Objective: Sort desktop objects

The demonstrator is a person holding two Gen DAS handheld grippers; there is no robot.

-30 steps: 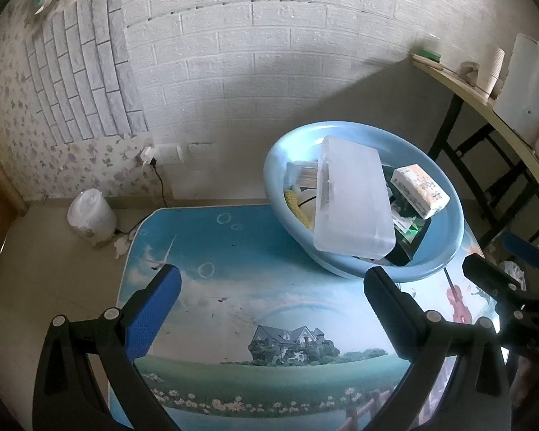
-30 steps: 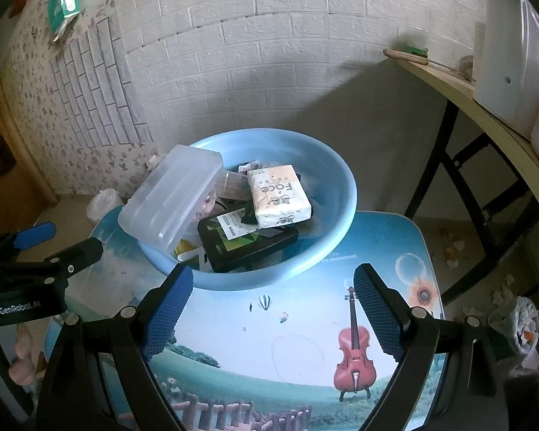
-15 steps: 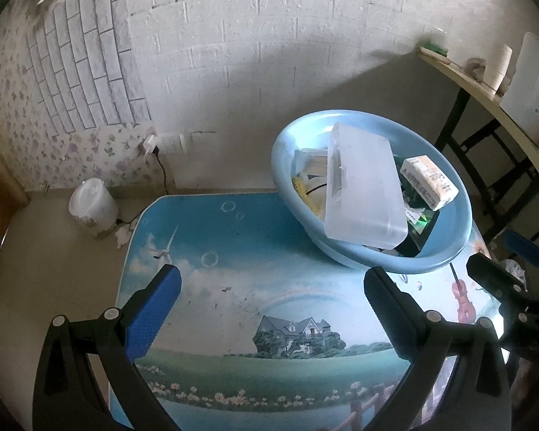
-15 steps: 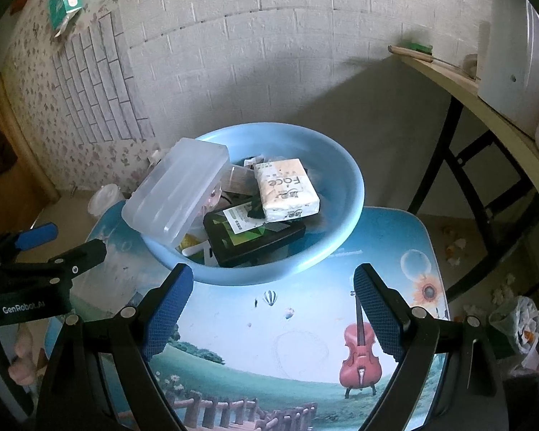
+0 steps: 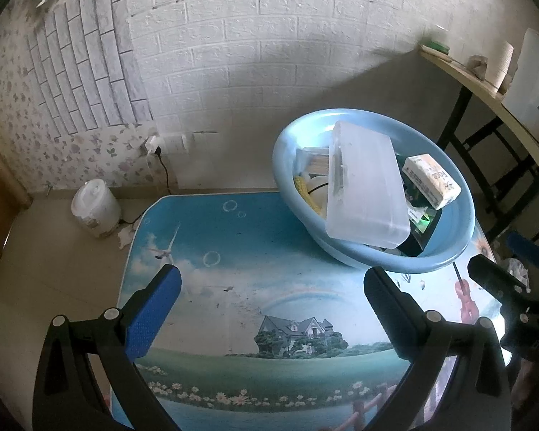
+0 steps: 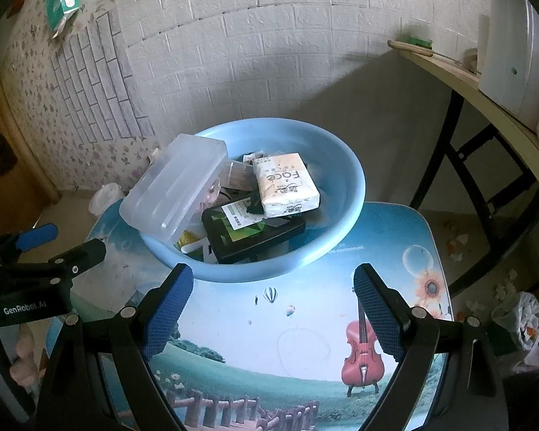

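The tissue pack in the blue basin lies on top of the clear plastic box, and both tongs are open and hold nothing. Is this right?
Not quite. The tissue pack lies on the black box, beside the clear plastic box, not on top of it; the right wrist view shows this. The rest holds: it is in the blue basin, and the left tongs and right tongs are open and hold nothing.

"Face" on tissue pack, "GenRobot.AI" on left tongs

A lived-in room of a home: white brick-pattern wall beside floral wallpaper, a small picture-printed table bearing a blue washbasin, a wall shelf, a rice cooker on the floor.
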